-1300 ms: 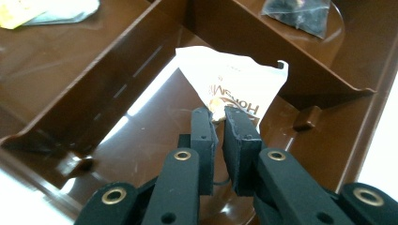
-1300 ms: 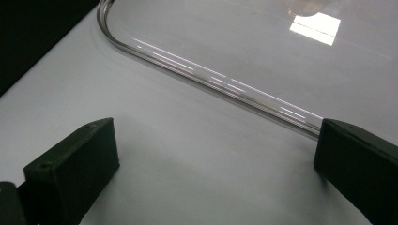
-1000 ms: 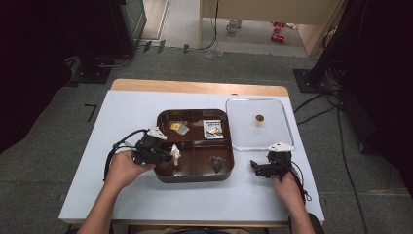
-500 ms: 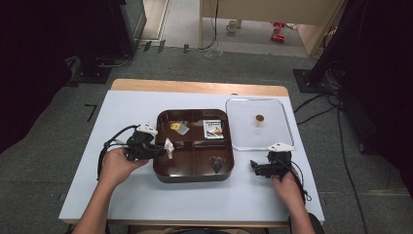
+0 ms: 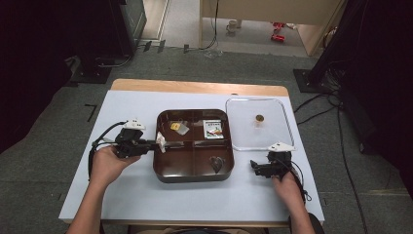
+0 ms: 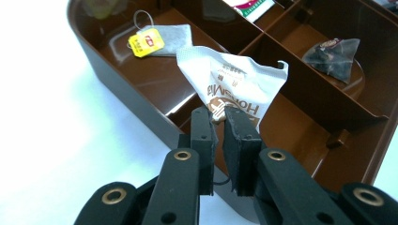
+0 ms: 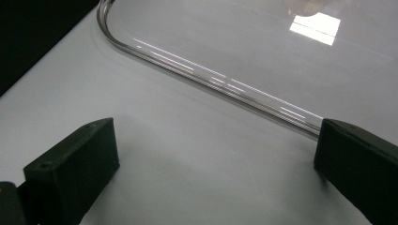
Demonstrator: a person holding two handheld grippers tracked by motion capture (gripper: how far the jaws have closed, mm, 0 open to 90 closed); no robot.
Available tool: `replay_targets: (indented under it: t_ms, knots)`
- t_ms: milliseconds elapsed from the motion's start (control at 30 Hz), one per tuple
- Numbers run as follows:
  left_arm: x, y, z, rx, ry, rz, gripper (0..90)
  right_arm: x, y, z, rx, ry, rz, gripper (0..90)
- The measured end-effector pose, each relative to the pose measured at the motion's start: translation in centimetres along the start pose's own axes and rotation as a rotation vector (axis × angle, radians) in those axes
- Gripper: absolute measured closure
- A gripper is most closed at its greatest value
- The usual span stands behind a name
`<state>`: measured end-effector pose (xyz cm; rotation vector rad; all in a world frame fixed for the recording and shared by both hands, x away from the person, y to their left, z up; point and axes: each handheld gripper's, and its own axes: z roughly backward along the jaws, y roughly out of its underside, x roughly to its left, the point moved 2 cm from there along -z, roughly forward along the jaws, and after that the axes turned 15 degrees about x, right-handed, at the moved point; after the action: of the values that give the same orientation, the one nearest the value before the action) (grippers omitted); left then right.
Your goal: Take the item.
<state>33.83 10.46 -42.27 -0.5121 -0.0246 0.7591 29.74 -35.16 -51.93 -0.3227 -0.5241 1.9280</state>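
Note:
A brown compartment tray (image 5: 195,178) sits mid-table. My left gripper (image 5: 155,144) is at its left rim, shut on a white printed sachet (image 5: 160,144). In the left gripper view the sachet (image 6: 234,84) stands up from the closed left gripper (image 6: 219,117) over the tray wall (image 6: 108,79). The tray holds a tea bag with a yellow tag (image 6: 164,35), a dark pyramid tea bag (image 6: 333,51) and a red-and-green packet (image 5: 213,129). My right gripper (image 5: 253,168) rests open on the table, right of the tray. Nothing is held in the right gripper (image 7: 216,140).
A clear lid (image 5: 260,124) with a gold knob (image 5: 259,118) lies flat at the tray's right; its rim (image 7: 211,79) runs just ahead of the right jaws. Bare white tabletop (image 5: 122,195) lies at the front left. The table's far edge is wood.
My left gripper has drawn back to the left with the sachet, from over the tray's left compartment to its left rim. The right gripper has stayed put.

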Motion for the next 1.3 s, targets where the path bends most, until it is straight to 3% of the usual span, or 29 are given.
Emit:
replay_targets:
  t_ms: [633,767,900,1300]
  knots:
    - [2.5,1.6,2.0,-0.058,-0.04,0.076,83.5,0.0,0.0,0.0,0.0,0.001,0.0,0.0]
    - [3.3,2.2,2.1,-0.061,-0.029,0.104,83.3,0.0,0.0,0.0,0.0,0.0,0.0,0.0]
    - [4.1,2.8,2.0,-0.05,-0.021,0.136,83.3,0.0,0.0,0.0,0.0,0.001,0.0,0.0]
    - [5.9,3.8,0.3,0.007,-0.066,0.185,82.8,0.0,0.0,0.0,0.0,0.0,-0.001,0.0]
